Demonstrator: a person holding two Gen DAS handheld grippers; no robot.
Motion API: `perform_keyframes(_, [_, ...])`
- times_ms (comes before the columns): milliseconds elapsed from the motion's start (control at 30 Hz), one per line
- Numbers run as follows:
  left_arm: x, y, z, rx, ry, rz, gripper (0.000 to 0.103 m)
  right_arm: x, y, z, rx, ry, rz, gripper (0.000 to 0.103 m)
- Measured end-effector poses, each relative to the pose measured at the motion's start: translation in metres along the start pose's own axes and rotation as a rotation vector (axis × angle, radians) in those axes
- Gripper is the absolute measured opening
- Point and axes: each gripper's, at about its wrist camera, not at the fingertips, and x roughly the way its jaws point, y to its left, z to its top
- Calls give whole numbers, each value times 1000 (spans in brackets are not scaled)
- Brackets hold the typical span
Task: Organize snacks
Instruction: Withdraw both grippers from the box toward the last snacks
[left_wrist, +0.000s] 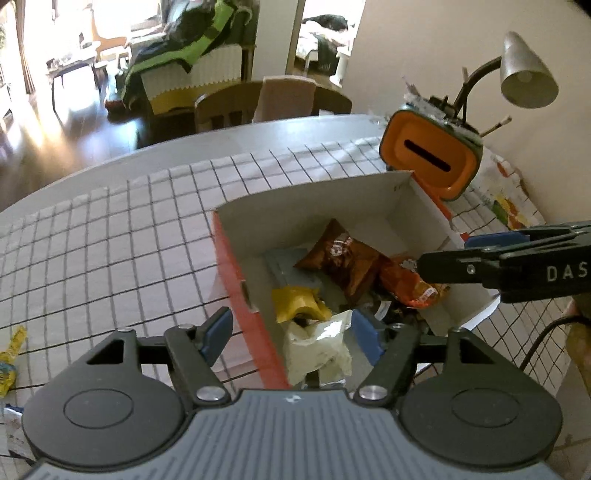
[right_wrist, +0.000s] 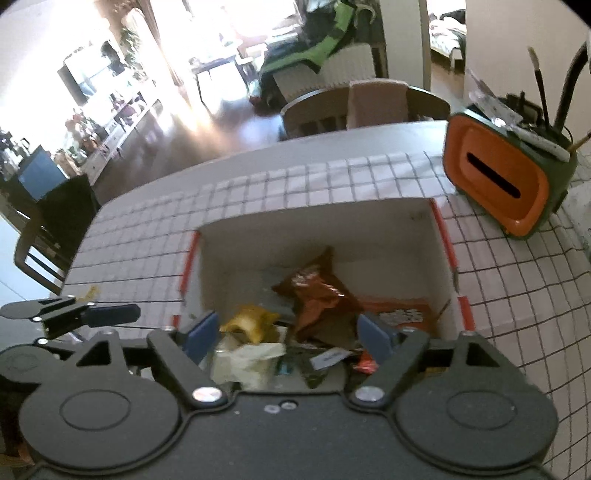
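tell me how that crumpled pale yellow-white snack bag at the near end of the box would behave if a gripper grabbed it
The pale snack bag looks floppy: its film is creased and folded, so it would likely sag and crumple rather than hold shape. It is probably light for its size. Its glossy highlights suggest slick film that might slip between the pads.

Grid-patterned tablecloth (left_wrist: 110, 236), orange tissue holder (left_wrist: 430, 155), desk lamp (left_wrist: 526, 72), wooden chair (right_wrist: 364, 105) beyond the table.

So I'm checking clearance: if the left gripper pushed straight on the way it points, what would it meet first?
Probably the pale crumpled snack packet in the box, which lies between the open left gripper fingers; depth is uncertain.
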Motion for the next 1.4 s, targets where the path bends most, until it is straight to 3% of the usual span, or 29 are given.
perform_keyframes(200, [-34, 21, -14, 0, -71, -10, 79, -11, 29, -9, -2, -41, 35, 85])
perform_keyframes(267, [-46, 30, -20, 2, -96, -2, 79, -13, 41, -13, -5, -59, 46, 94])
perform_keyframes(367, [-59, 43, -30, 0, -119, 15, 80, -14, 59, -20, -12, -82, 58, 95])
perform_keyframes(567, [-81, 77, -57, -22, -145, 38, 82, -5, 100, -37, -101, -118, 77, 102])
perform_keyframes(800, [-103, 123, -93, -37, -168, 103, 85, 14, 138, -46, -142, -120, 125, 103])
perform_keyframes(1133, [-123, 198, -132, -112, -132, 155, 86, 45, 199, -55, -202, -110, 132, 103])
perform_keyframes(1400, [-106, 244, -154, -200, -65, 183, 86, 71, 235, -58, -346, -90, 187, 103])
